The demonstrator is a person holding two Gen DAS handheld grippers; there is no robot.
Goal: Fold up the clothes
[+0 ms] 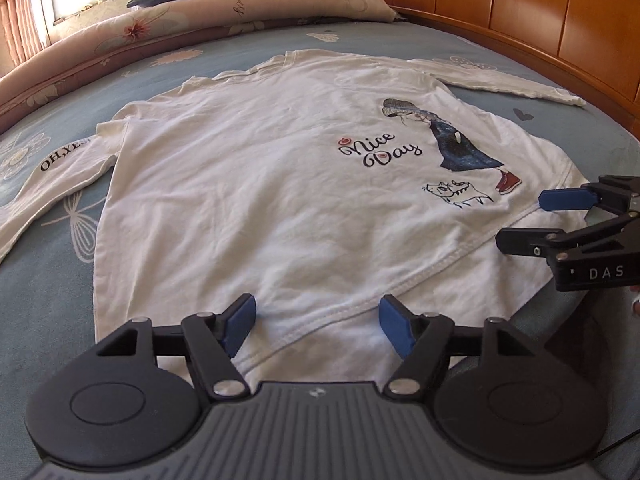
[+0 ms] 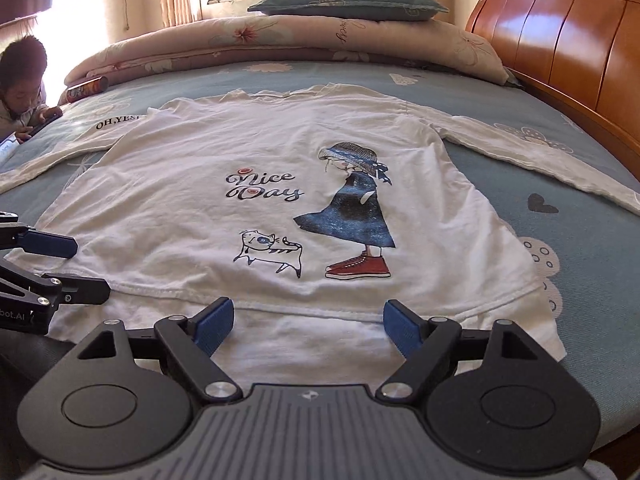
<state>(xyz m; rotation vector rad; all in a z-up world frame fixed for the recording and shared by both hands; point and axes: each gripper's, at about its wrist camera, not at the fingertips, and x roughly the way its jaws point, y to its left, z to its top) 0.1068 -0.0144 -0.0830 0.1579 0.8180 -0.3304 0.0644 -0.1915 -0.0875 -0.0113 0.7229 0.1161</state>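
A white long-sleeved shirt lies flat and face up on the blue bedsheet. It bears a "Nice Day" print, a girl and a cat. Both sleeves are spread out, the one marked "OH,YES" to the left. My left gripper stands open over the near hem at the shirt's left part, with only flat cloth under the gap. My right gripper is open too, above the hem near the right corner. Neither pinches the fabric.
A folded floral quilt with a green pillow lies across the far side of the bed. A wooden headboard runs along the right. A person leans at the bed's far left, beside a dark can.
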